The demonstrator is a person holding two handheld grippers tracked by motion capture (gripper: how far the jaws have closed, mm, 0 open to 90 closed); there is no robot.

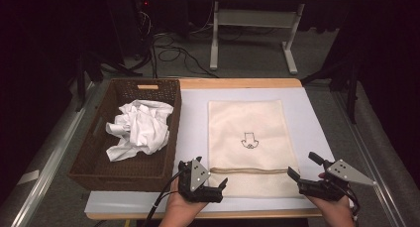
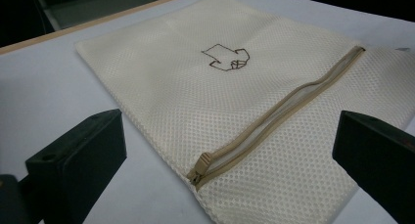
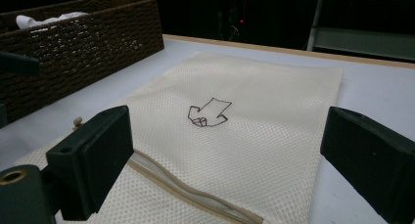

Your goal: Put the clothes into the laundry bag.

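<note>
A cream mesh laundry bag (image 1: 252, 138) lies flat on the white table cover (image 1: 193, 123), its long axis running away from the person, with a tan zipper (image 1: 250, 170) crossing it near the person's end. The zipper pull (image 2: 202, 161) sits at the bag's left edge, directly ahead of the left gripper (image 1: 219, 187). That gripper rests at the bag's near-left corner with its jaws spread wide and nothing between them. The right gripper (image 1: 301, 168) hovers at the near-right corner, jaws likewise spread and empty; whether it touches the cloth cannot be told from the high view. The left hand is the nearer to the pull, so an opening stroke would probably start there and run rightward along the zipper. A wicker basket (image 1: 94, 157) stands just left of the bag, holding a crumpled white garment (image 1: 138, 128), well apart from both tools.
</note>
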